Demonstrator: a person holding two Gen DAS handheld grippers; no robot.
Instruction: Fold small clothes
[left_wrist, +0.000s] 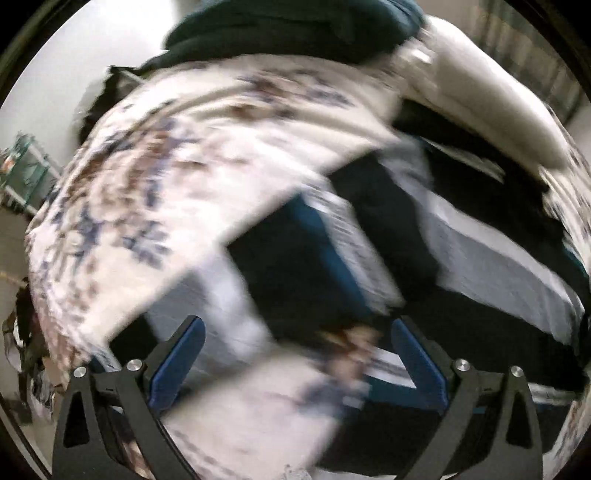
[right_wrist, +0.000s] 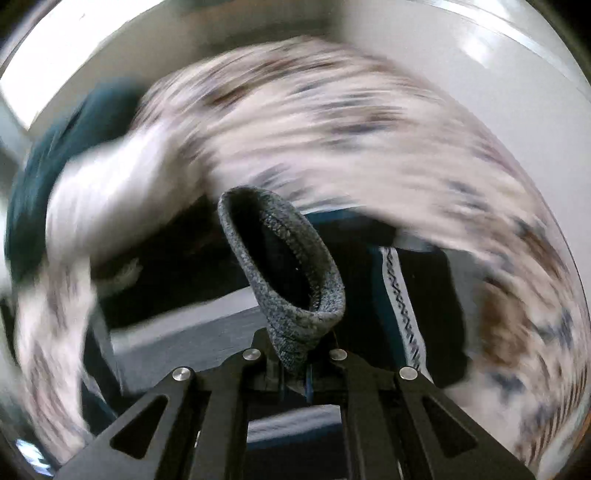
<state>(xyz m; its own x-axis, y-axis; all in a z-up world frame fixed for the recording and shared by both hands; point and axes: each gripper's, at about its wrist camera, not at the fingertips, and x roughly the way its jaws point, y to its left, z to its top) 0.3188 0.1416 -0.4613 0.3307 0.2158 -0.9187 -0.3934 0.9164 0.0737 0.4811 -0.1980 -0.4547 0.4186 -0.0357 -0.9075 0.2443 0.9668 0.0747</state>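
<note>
- Between your right gripper (right_wrist: 295, 365) fingers: a grey knit sock (right_wrist: 284, 273), clamped at one end, cuff mouth gaping open and standing up toward the lens. Jaws are together on the knit.
- Left gripper (left_wrist: 295, 365): blue pads (left_wrist: 181, 362) wide apart, nothing between them; it hovers over the floral bedspread (left_wrist: 207, 155) and a pile of dark and grey clothes (left_wrist: 388, 236).
- Both views are smeared w/ motion blur, so details of the pile are a guess at best.
- Handling, my read: sock is light, soft, stretchy, no stiffness at all; it'll flop and swing from a single pinch. Not fragile, not slippery — knit grips well.
- Where to hold: I'd take the free end w/ your left so it hangs straight btwn both grippers, then lay flat before folding.
- Writing/brands: none readable. Only a zigzag-pattern white band (right_wrist: 402, 302) on a dark garment in the right view; no text.
</note>
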